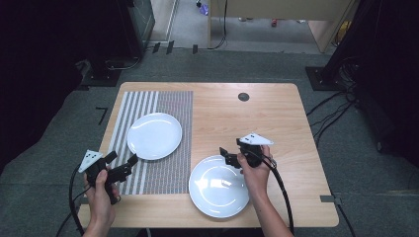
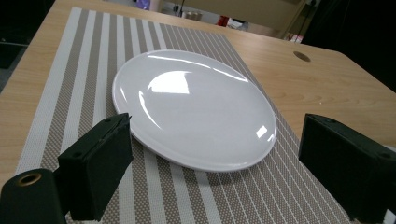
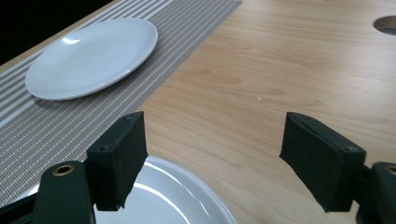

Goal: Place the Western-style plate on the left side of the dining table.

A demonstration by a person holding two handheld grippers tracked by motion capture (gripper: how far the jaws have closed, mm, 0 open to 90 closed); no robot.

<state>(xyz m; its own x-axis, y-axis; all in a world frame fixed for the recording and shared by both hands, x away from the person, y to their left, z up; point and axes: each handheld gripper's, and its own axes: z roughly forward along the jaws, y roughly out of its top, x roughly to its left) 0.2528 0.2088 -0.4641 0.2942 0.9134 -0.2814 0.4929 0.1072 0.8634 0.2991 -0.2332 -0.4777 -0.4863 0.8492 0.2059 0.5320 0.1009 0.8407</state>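
Stood on grey carpet (image 1: 247,64), a wooden table (image 1: 276,118) with a round cable hole (image 1: 243,97) near its far edge. Lay darkened on both sides by black curtains (image 1: 44,74). Trailed across the floor at right, black cables (image 1: 331,113). Showed beyond the table a paler floor strip (image 1: 257,29) and light wooden furniture (image 1: 281,10).

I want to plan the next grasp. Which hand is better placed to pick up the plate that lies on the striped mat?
Left, probably. The left gripper sits open beside the plate on the mat, facing its near rim. The right gripper hovers open over the other plate on the bare table, farther away.
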